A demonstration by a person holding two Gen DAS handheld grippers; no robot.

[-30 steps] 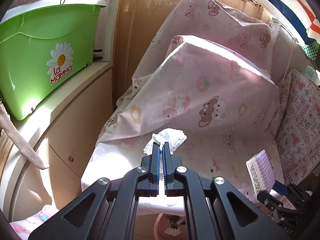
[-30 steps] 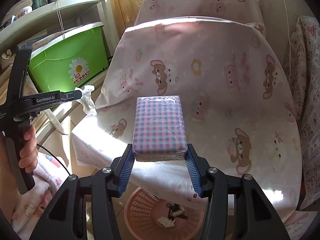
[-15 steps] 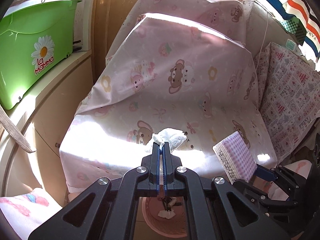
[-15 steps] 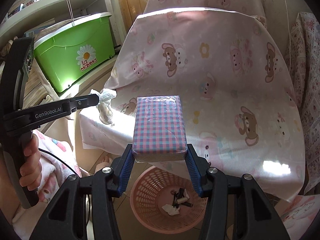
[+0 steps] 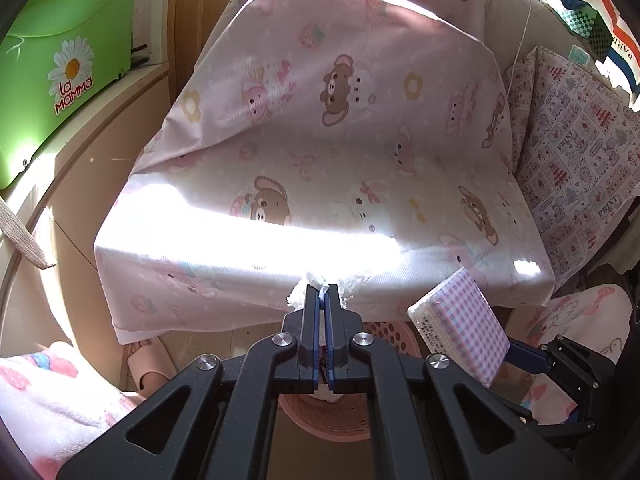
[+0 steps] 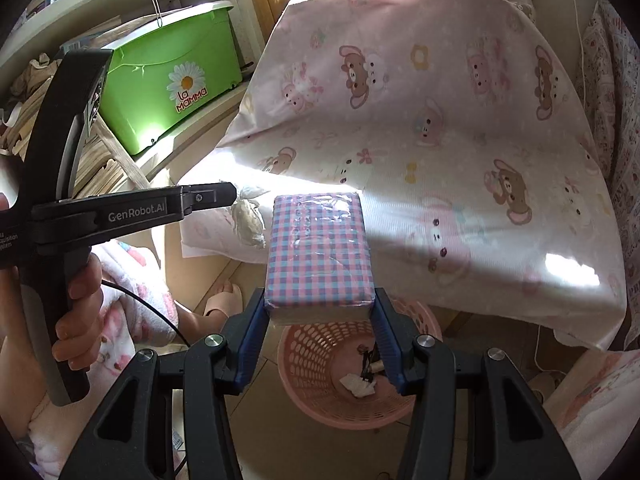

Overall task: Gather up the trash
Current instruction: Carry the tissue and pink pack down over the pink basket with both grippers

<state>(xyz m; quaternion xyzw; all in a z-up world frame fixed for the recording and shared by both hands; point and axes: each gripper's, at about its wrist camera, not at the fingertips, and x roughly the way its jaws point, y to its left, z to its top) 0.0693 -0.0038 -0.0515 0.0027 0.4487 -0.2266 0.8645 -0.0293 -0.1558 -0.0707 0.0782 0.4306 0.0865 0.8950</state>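
My left gripper (image 5: pixel 322 294) is shut on a crumpled white tissue (image 5: pixel 316 282), held in the air in front of the bed's edge; the tissue also hangs from it in the right wrist view (image 6: pixel 248 218). My right gripper (image 6: pixel 320 308) is shut on a pink and blue checked tissue pack (image 6: pixel 320 256), also seen at the right of the left wrist view (image 5: pixel 460 332). A pink perforated trash basket (image 6: pixel 316 364) stands on the floor below both grippers, with a white tissue (image 6: pixel 358 384) and dark scraps inside. In the left wrist view the basket (image 5: pixel 332 416) is mostly hidden behind my fingers.
A bed with a pink bear-print sheet (image 5: pixel 340 152) fills the view ahead. A green La Mamma bin (image 6: pixel 168 80) sits on a shelf at the left. A foot in a pink slipper (image 6: pixel 224 298) rests on the floor left of the basket. A patterned cushion (image 5: pixel 576 152) lies at the right.
Both grippers have drawn back and down from the bed, each keeping its hold. The basket now lies closer beneath them, and the tissue has come nearer to the checked pack.
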